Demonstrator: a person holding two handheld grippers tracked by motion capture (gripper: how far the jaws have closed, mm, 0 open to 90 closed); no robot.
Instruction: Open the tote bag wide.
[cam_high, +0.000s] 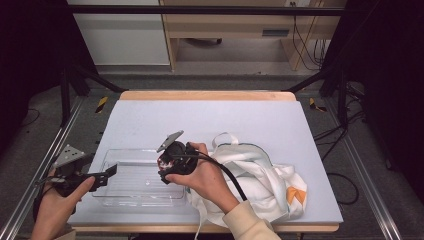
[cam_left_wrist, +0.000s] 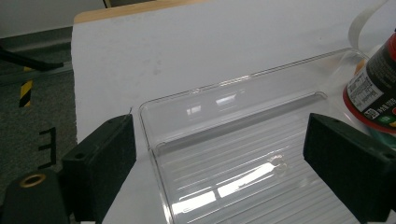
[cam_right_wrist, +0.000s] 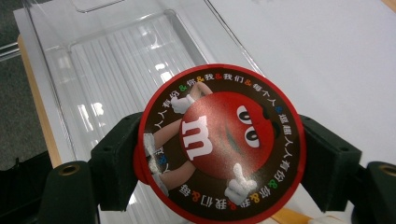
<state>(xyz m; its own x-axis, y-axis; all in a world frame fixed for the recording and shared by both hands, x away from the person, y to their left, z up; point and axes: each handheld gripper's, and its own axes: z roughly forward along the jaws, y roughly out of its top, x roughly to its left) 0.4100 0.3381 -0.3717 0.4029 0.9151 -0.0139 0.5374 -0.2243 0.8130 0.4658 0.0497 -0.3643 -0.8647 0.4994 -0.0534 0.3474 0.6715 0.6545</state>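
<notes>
High view — one tray (cam_high: 125, 172), one bag (cam_high: 260, 182), right gripper (cam_high: 165, 167) clamping one candy tub (cam_right_wrist: 219, 144), left gripper (cam_high: 107, 175) agape — empty.

The tray (cam_left_wrist: 243, 154) is clear, glossy plastic with a ribbed floor that throws back bright glare. Beside it, the candy tub (cam_right_wrist: 219, 142) has a shiny printed lid (red and brown, slightly glittery). The table cover (cam_high: 210, 117) under the tray looks matt and faintly grainy; the bag (cam_high: 260, 182) next to the tray is soft white cloth.
</notes>
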